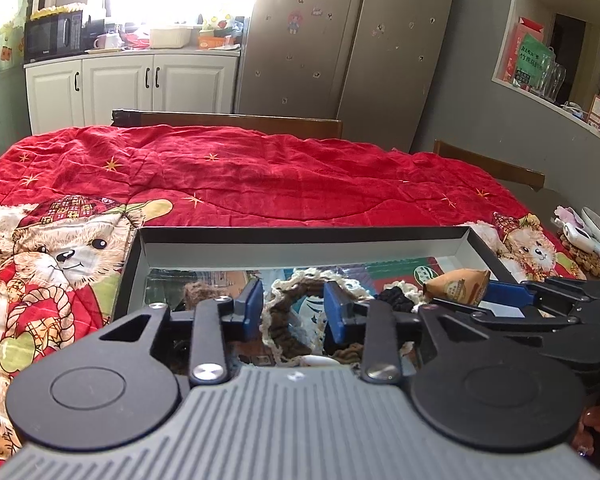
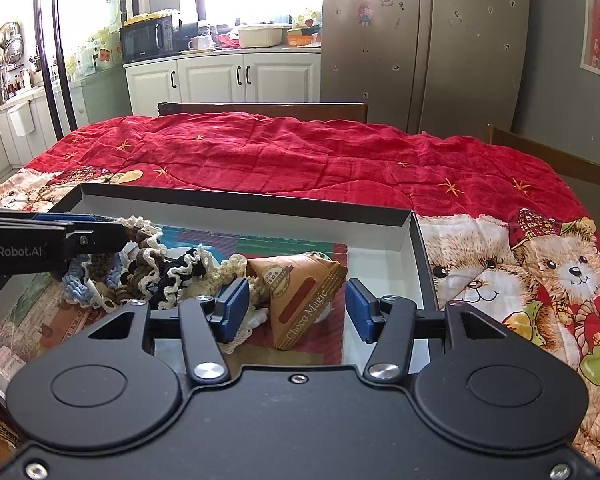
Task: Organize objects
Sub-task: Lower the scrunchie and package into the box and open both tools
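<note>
Crocheted scrunchies (image 2: 148, 268) and a Choco Magic packet (image 2: 304, 300) fill the box (image 2: 244, 204); both grippers' jaws apart.

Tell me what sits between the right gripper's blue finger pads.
In the right wrist view, the right gripper stands open around a tan triangular Choco Magic snack packet lying in the shallow black box.

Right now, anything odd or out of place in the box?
Mostly the snack packet: it lies tilted in the box, leaning on a heap of crocheted hair ties instead of flat. The ties are jumbled, overlapping. Nothing looks spilled or damaged.
</note>
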A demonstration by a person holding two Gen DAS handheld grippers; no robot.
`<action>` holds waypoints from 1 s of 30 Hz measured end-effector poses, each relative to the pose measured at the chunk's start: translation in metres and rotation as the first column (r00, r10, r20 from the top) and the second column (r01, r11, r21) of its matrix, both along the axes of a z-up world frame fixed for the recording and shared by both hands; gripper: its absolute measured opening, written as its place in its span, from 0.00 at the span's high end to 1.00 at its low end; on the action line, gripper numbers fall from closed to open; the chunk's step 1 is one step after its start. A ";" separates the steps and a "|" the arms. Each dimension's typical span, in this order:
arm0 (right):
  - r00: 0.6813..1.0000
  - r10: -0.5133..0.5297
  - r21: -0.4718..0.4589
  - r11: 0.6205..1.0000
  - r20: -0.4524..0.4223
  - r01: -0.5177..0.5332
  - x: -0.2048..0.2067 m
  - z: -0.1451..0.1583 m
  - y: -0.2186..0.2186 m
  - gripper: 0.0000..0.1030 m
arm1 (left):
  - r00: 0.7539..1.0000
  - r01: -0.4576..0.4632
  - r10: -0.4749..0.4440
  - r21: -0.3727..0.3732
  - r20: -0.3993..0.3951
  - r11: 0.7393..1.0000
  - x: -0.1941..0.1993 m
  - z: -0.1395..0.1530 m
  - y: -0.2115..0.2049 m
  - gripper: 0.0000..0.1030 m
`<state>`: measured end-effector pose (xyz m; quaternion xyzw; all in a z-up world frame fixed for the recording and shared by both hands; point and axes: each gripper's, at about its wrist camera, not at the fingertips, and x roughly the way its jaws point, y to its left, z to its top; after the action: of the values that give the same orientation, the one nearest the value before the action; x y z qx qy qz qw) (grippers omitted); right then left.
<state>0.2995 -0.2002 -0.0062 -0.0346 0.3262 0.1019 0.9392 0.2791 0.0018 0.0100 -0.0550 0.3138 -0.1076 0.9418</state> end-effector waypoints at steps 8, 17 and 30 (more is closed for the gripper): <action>1.000 -0.006 0.005 1.000 0.022 0.006 -0.003 0.003 -0.001 0.48 | 1.000 0.004 -0.004 0.012 0.020 1.000 -0.005 0.004 -0.004 0.43; 0.998 0.007 0.017 1.000 0.055 -0.008 -0.010 0.010 -0.001 0.45 | 0.999 0.005 -0.005 0.019 0.044 1.000 -0.013 0.012 -0.005 0.39; 0.992 0.016 0.026 0.999 0.124 -0.019 -0.040 0.038 0.000 0.44 | 0.994 -0.002 -0.002 0.031 0.109 1.000 -0.042 0.038 -0.002 0.32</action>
<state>0.2592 -0.2003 0.0322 -0.0310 0.2657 0.1121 0.9570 0.2368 0.0001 0.0479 -0.0342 0.2637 -0.1054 0.9582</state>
